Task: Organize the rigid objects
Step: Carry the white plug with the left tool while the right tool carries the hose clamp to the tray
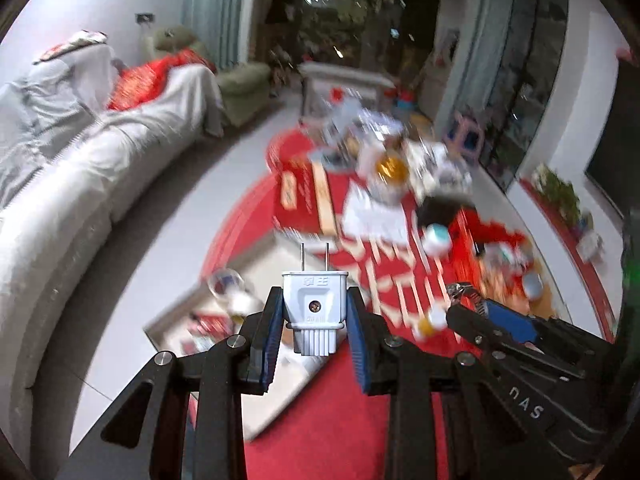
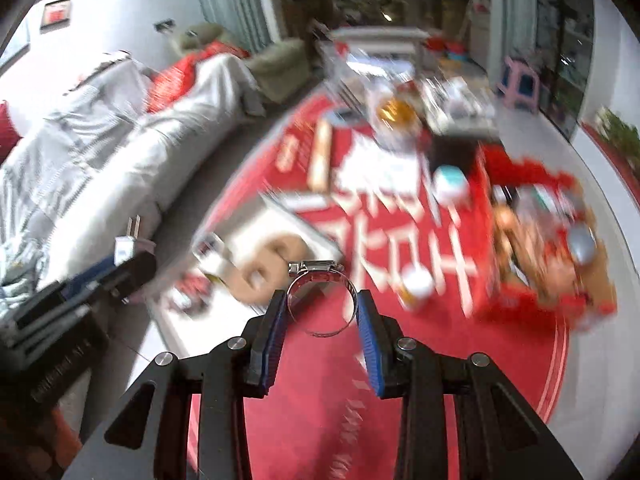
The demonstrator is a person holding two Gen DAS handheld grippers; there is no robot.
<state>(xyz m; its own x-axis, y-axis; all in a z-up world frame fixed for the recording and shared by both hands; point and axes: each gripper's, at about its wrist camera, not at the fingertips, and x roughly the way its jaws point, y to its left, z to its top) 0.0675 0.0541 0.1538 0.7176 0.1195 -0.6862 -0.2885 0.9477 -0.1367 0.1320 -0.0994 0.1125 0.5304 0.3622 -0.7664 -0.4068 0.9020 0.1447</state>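
Fingers [image 1: 276,316] gripping plug [image 1: 314,304], hose clamp [image 2: 322,300]

Table clutter [image 1: 400,184] — blurred, unidentifiable

Even indoor light, heavy motion blur, dark fisheye-warped corners.

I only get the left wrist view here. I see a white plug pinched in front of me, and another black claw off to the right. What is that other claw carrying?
Observer: The right gripper holds a metal hose clamp, a steel ring with a screw housing on top.
Operator: Is it gripped properly?
Observer: The blue pads press on the ring's two sides.
Operator: What does my plug look like from there?
Observer: The white plug shows at the left edge, prongs pointing up, in the left gripper.
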